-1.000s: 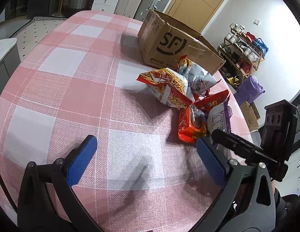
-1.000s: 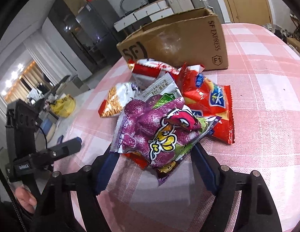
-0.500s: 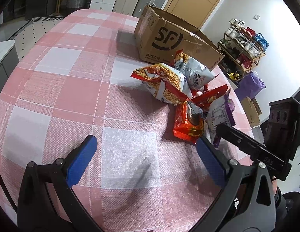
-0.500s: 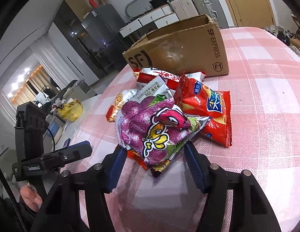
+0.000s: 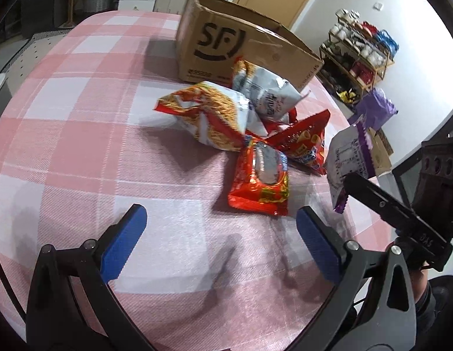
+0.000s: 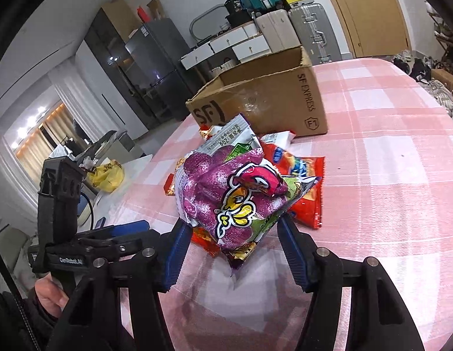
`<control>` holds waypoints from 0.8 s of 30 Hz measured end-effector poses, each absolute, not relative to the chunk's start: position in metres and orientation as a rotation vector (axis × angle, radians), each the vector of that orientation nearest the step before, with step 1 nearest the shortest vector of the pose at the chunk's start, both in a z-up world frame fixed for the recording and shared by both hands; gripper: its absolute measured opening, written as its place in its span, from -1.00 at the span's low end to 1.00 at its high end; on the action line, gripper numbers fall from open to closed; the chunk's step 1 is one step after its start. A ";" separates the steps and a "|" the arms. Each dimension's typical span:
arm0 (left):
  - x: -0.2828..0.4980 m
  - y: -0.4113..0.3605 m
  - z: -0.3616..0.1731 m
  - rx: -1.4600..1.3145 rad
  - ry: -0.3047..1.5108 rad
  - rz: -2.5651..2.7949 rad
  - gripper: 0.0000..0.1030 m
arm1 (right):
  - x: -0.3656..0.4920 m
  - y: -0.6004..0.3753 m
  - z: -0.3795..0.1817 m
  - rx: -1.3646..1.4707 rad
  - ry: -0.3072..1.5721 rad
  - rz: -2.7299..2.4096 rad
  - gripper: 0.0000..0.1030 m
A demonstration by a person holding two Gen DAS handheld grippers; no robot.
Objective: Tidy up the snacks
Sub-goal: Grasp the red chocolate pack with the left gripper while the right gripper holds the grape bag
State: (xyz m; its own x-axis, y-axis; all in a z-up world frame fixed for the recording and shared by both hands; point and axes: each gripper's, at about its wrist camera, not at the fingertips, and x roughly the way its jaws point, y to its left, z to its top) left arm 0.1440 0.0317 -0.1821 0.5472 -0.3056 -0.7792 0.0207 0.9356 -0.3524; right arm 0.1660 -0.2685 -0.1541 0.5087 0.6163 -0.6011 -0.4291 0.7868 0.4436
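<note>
right gripper (image 6: pixel 232 245) pinches the purple snack bag (image 6: pixel 232 193) (lifted off the table (image 6: pixel 387 175)), near the cardboard box (image 6: pixel 264 99); left gripper (image 5: pixel 219 242) gapes wide, holding nothing.

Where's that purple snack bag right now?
In the right wrist view the purple snack bag sits pinched between the right tongs, lifted over the red snack packets, short of the cardboard box.

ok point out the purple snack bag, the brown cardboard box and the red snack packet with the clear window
purple snack bag (image 6: pixel 226 196), right wrist view, on its printed front.
brown cardboard box (image 5: pixel 220 44), left wrist view, on the logo side wall.
red snack packet with the clear window (image 5: pixel 260 187), left wrist view, just below its window.
</note>
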 end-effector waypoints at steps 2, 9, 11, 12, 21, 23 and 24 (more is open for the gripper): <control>0.150 0.022 -0.183 -0.289 0.987 -0.198 0.97 | 0.165 -0.273 -0.152 0.253 0.816 0.633 0.18; 0.171 -0.001 -0.187 -0.245 0.999 -0.213 0.97 | 0.161 -0.291 -0.152 0.262 0.817 0.602 0.19; 0.179 -0.007 -0.190 -0.233 1.007 -0.212 0.97 | 0.161 -0.296 -0.154 0.276 0.826 0.600 0.19; 0.182 -0.010 -0.191 -0.228 1.011 -0.207 0.97 | 0.161 -0.297 -0.154 0.278 0.825 0.598 0.19; 0.206 -0.029 -0.199 -0.190 1.020 -0.190 0.97 | 0.160 -0.310 -0.158 0.303 0.828 0.584 0.19; 0.213 -0.037 -0.199 -0.176 1.022 -0.180 0.97 | 0.159 -0.312 -0.159 0.309 0.829 0.578 0.19; 0.216 -0.040 -0.199 -0.167 1.023 -0.174 0.97 | 0.159 -0.314 -0.160 0.312 0.830 0.577 0.19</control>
State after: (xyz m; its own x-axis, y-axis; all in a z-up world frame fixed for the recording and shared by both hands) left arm 0.2155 -0.0402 -0.1994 0.5097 -0.2214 -0.8314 0.0662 0.9735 -0.2187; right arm 0.1592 -0.3138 -0.1598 0.5352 0.5928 -0.6017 -0.3570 0.8044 0.4750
